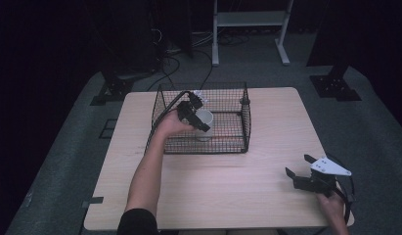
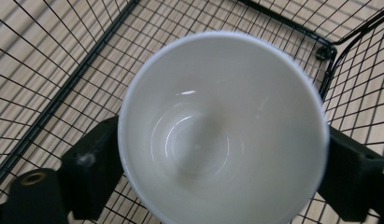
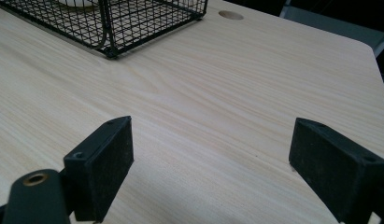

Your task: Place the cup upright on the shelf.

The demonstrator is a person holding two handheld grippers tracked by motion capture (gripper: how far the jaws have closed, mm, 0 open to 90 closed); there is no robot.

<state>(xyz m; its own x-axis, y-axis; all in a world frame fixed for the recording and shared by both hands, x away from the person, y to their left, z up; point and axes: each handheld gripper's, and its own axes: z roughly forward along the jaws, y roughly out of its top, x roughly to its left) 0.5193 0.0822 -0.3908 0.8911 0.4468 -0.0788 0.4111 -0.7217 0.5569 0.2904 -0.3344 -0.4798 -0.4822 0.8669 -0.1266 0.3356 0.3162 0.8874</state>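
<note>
1. A person's left arm reaches from the near edge of the pale wooden tabletop into a black wire basket that stands toward the far side of it.
2. The left gripper hangs over a white cup that stands upright inside the basket, left of the basket's middle.
3. In the left gripper view the cup is seen from above, its mouth open to the camera, with one black finger on each side of it. The fingers sit just beside the cup's wall; whether they press on it or stand released cannot be told.
4. At the tabletop's near right corner, well apart from the basket, the person's right hand holds the right gripper, a grey three-cornered plate on top.
5. In the right gripper view its fingers stand wide apart and released over bare wood, with a corner of the basket beyond them.
</note>
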